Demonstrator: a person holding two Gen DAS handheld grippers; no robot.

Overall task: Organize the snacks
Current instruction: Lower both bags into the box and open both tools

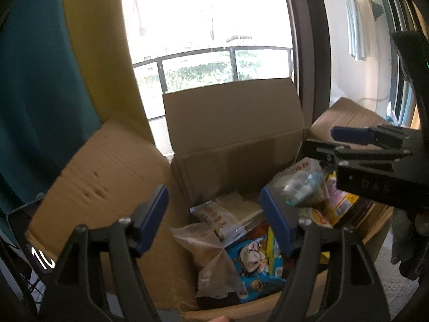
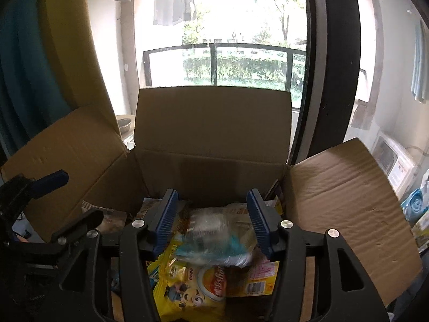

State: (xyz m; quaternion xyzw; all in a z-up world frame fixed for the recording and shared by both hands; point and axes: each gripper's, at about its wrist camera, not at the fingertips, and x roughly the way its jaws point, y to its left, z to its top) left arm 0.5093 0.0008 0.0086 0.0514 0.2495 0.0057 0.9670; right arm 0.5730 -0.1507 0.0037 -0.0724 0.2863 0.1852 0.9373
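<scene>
An open cardboard box holds several snack packets. My left gripper hovers open over its left half with nothing between the fingers. Below it lie a blue cartoon packet and a brownish clear bag. My right gripper stands open over the right half. A blurred clear packet with blue print sits between and just under its fingers, and the pads do not press on it. Under that lies a yellow cartoon bag. Each wrist view catches the other gripper at its edge: the right gripper and the left gripper.
The box flaps stand spread to both sides. Behind the box is a window with a balcony railing and a dark frame. Yellow and teal curtains hang at the left. A white appliance stands at the right.
</scene>
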